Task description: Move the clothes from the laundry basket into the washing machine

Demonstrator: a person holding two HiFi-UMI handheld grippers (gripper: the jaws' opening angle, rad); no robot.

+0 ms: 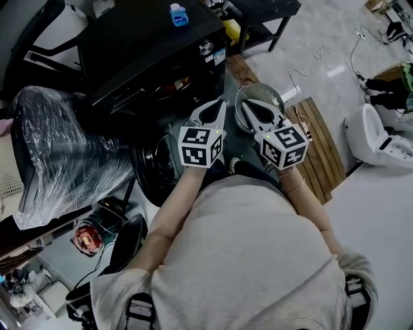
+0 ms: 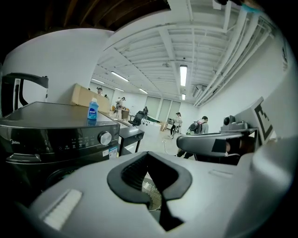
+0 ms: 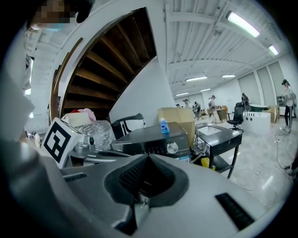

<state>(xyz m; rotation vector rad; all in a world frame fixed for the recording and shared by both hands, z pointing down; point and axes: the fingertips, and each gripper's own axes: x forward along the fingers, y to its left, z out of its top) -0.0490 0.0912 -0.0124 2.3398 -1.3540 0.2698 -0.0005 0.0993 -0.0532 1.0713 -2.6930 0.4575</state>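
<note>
The black washing machine [image 1: 155,51] stands ahead of me, its round door [image 1: 153,169] swung open at the lower left. It also shows in the left gripper view [image 2: 56,135] and the right gripper view [image 3: 153,137]. A round silver wire basket [image 1: 258,103] sits on the floor to its right. I see no clothes in it from here. My left gripper [image 1: 222,103] and right gripper [image 1: 249,111] hang side by side in front of the machine and above the basket. Both are shut and hold nothing [image 2: 149,155] [image 3: 149,157].
A blue bottle [image 1: 179,14] stands on the machine's top. A plastic-wrapped dark object [image 1: 58,148] fills the left. A wooden slat board [image 1: 319,148] lies right of the basket, a white appliance [image 1: 381,138] beyond it, and a black table [image 1: 264,13] behind.
</note>
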